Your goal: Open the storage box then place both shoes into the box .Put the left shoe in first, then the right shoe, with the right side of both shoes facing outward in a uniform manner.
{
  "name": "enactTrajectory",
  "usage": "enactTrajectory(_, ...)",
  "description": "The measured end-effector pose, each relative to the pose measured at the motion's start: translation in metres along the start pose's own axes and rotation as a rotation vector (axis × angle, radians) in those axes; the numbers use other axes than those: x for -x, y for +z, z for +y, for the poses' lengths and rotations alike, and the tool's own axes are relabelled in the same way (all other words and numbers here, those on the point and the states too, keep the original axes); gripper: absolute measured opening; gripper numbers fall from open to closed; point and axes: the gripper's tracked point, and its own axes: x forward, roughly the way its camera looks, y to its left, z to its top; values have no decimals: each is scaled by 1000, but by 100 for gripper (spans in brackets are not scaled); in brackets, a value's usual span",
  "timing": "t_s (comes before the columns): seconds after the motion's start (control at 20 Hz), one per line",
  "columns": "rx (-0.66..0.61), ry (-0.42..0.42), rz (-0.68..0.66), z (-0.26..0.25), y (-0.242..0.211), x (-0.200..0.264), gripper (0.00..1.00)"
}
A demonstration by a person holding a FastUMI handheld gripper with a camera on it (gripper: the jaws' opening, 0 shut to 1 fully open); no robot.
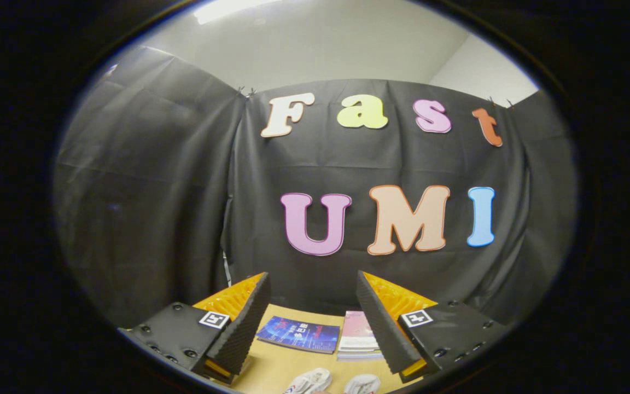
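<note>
My gripper (313,287) is held up high and level, facing the booth's black wall. Its two fingers stand wide apart with nothing between them, so it is open. Far below, between the fingers, two white shoes rest on the tan table (271,366): the left-hand shoe (309,381) shows coloured marks on its side, and the right-hand shoe (362,384) lies next to it. I see only their upper parts. The fingers are well above both shoes and touch neither.
A blue booklet (299,334) lies flat on the table beyond the shoes. Beside it sits a small stack of pink and white leaflets (357,340). The black cloth wall closes off the back and both sides.
</note>
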Motion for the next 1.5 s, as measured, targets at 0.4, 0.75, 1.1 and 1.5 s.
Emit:
enactTrajectory(0.4, -3, 51, -3, 19, -2, -15, 98)
enactTrajectory(0.75, -71, 141, 77, 47, -37, -21, 98)
enactTrajectory(1.1, -392, 384, 389, 117, -159, -12, 97)
enactTrajectory(1.5, -805, 438, 706, 167, -276, 12, 96)
